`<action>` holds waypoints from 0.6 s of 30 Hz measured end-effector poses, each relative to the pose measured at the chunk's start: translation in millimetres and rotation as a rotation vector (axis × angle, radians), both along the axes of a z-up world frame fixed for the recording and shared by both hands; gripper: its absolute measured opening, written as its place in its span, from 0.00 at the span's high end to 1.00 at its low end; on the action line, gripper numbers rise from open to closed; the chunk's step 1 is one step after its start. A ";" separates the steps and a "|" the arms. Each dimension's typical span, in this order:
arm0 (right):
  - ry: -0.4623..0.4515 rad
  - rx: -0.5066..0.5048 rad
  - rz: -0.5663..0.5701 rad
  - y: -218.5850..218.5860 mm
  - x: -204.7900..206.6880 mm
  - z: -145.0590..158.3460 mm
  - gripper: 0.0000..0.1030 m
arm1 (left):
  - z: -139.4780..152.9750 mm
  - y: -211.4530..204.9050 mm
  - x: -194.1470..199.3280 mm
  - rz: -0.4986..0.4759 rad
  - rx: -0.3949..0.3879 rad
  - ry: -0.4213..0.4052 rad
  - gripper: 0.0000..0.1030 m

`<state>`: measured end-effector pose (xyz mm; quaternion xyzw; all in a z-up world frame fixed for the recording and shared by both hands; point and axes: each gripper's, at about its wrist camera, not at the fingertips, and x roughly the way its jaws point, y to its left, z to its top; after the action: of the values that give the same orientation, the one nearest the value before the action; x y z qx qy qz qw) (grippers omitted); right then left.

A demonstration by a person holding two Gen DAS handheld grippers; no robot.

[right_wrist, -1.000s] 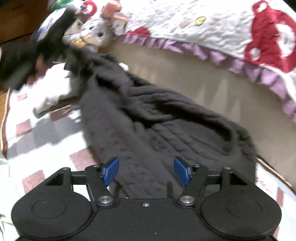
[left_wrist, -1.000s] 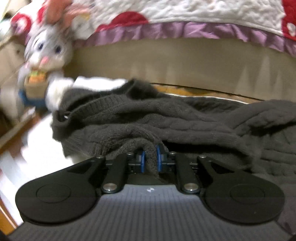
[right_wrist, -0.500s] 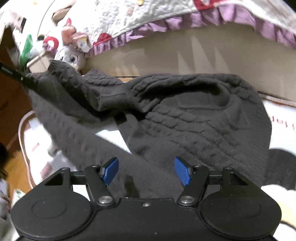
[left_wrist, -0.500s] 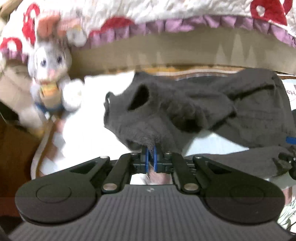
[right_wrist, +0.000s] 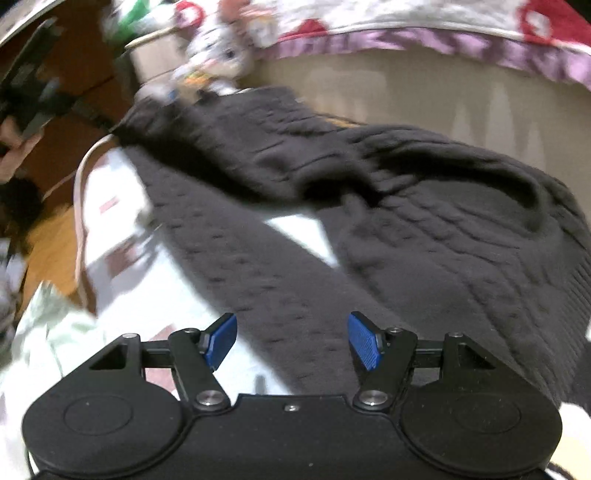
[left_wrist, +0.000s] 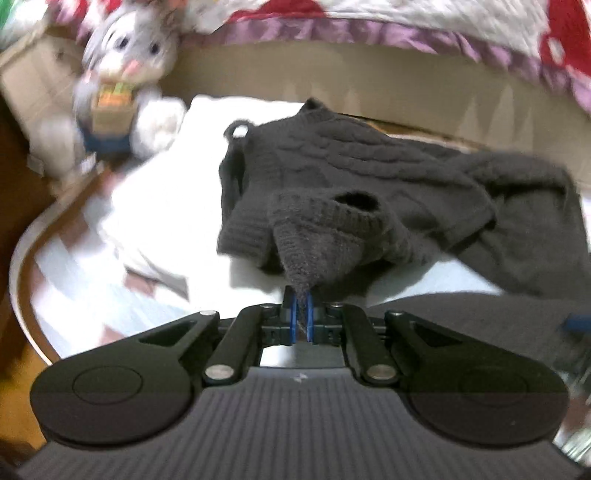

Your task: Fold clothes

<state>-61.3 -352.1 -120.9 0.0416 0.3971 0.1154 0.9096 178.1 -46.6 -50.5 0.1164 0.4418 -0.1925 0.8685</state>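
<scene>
Bed [left_wrist: 424, 85]: its tan side runs across the far edge of my view, well beyond both my jaws, with a quilt [right_wrist: 369, 14] in white, red and purple frill hanging over the top.
Surface under the work [left_wrist: 155, 206]: white cloth with reddish checks, spread below and to the left of my left jaws; its curved edge shows at far left.
Sweater [left_wrist: 369, 184]: dark grey cable knit, lying crumpled ahead of my left jaws and stretching away to the right. In the right wrist view the sweater [right_wrist: 443, 240] fills the middle and right, with one long part running from the far left down toward me.
Left gripper [left_wrist: 302, 317]: my jaws are squeezed nearly together on a pinch of the sweater's ribbed edge, which rises as a cone straight out of the blue pads [left_wrist: 293, 317].
Right gripper [right_wrist: 291, 341]: my jaws stand wide, nothing pressed between the blue pads [right_wrist: 364, 345]; the knit lies under and beyond the gap. Whether the tips touch it I cannot tell.
Plush rabbit [left_wrist: 122, 74]: grey and white, blurred, far to the left of my left jaws, against the bed side.
Hand [right_wrist: 16, 151]: at the far left edge of the right view, blurred, gripping a dark device.
</scene>
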 end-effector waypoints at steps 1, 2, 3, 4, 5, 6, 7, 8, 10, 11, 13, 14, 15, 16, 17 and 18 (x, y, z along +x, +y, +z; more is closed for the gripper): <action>0.016 -0.020 0.025 6.9 1.8 -2.2 0.31 | -8.4 4.4 -2.4 0.021 -0.022 0.002 0.95; 0.027 -0.056 0.037 13.8 4.2 -3.8 0.31 | -16.8 8.8 -4.8 0.042 -0.044 0.004 0.95; 0.027 -0.113 0.039 22.9 6.3 -8.1 0.31 | -25.7 12.6 -7.6 0.056 -0.060 0.005 0.95; 0.014 -0.174 0.039 31.0 8.5 -12.4 0.31 | -35.7 15.2 -11.8 0.053 -0.061 0.000 0.94; -0.001 -0.232 0.040 38.1 11.1 -16.0 0.31 | -45.4 17.7 -15.5 0.046 -0.062 -0.005 0.93; -0.017 -0.290 0.040 45.2 13.7 -19.6 0.31 | -53.5 20.0 -18.6 0.027 -0.066 -0.014 0.93; -0.029 -0.336 0.032 49.0 17.7 -23.2 0.31 | -59.6 22.1 -22.4 0.006 -0.072 -0.030 0.92; -0.034 -0.362 0.017 49.3 23.3 -27.4 0.31 | -63.7 24.7 -25.5 -0.012 -0.079 -0.043 0.89; -0.034 -0.380 -0.015 45.6 35.0 -35.8 0.31 | -66.7 30.1 -27.8 -0.032 -0.105 -0.045 0.80; -0.033 -0.363 -0.030 40.7 39.8 -39.4 0.30 | -67.2 32.7 -28.3 -0.039 -0.120 -0.044 0.70; -0.050 -0.310 -0.053 29.9 46.1 -42.2 0.29 | -65.6 35.6 -28.5 -0.063 -0.148 -0.050 0.62; -0.054 -0.283 -0.059 26.0 48.0 -42.1 0.34 | -62.6 35.9 -29.0 -0.080 -0.159 -0.068 0.60; -0.050 -0.230 -0.065 21.1 48.6 -39.4 0.59 | -59.8 36.0 -29.2 -0.098 -0.170 -0.087 0.59; -0.044 -0.164 -0.071 15.5 48.6 -35.6 0.68 | -57.6 35.4 -28.7 -0.115 -0.180 -0.107 0.52; -0.028 -0.104 -0.077 10.7 49.0 -30.9 0.72 | -57.0 34.2 -26.8 -0.123 -0.189 -0.116 0.46; -0.011 -0.044 -0.081 6.1 47.7 -23.6 0.75 | -57.9 32.2 -23.9 -0.127 -0.197 -0.114 0.45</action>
<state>-13.5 -346.0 -144.5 0.0369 0.3926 0.0701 0.9163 154.2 -14.4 -108.3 0.0688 0.3623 -0.2827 0.8855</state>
